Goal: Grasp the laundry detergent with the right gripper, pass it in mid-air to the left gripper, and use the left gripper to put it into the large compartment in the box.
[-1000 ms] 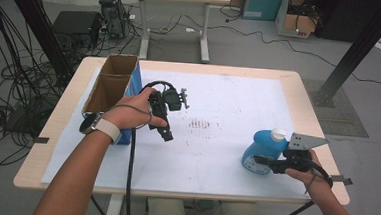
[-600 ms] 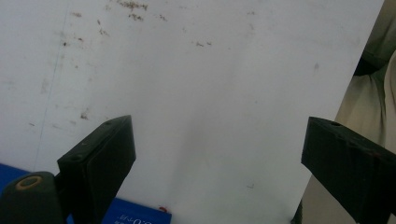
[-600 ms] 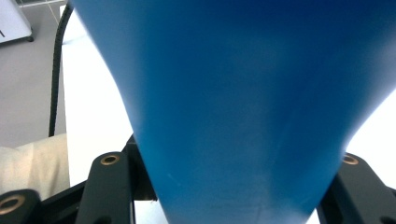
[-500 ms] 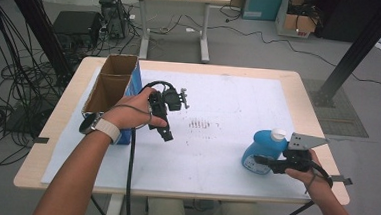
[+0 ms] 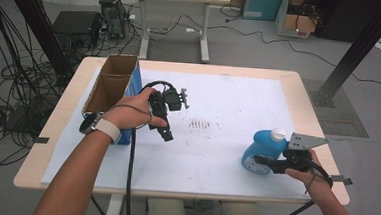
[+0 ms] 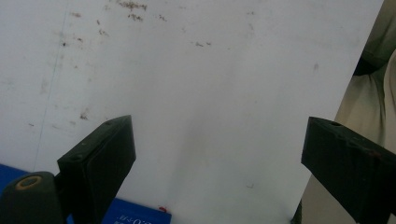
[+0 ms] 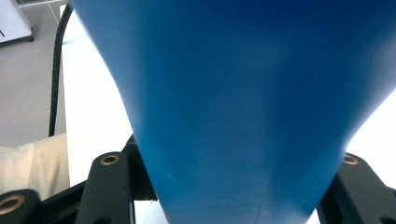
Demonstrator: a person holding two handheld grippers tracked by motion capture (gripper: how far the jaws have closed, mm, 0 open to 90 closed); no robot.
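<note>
We've got the right gripper (image 5: 263,162) clamped on the blue bottle (image 5: 261,151) (white cap up) at the table's (image 5: 240,75) near-right; left gripper (image 5: 166,134) jaws wide apart, holding nothing.

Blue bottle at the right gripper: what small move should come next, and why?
Probably lift the blue bottle just off the table. The right gripper has its fingers on both sides of it, while the left gripper hangs open, holding nothing.

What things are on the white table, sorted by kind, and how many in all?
Blue bottle with a white cap: 1
Open cardboard box with blue sides: 1
Hand-held grippers, left gripper and right gripper: 2
Total: 4
</note>
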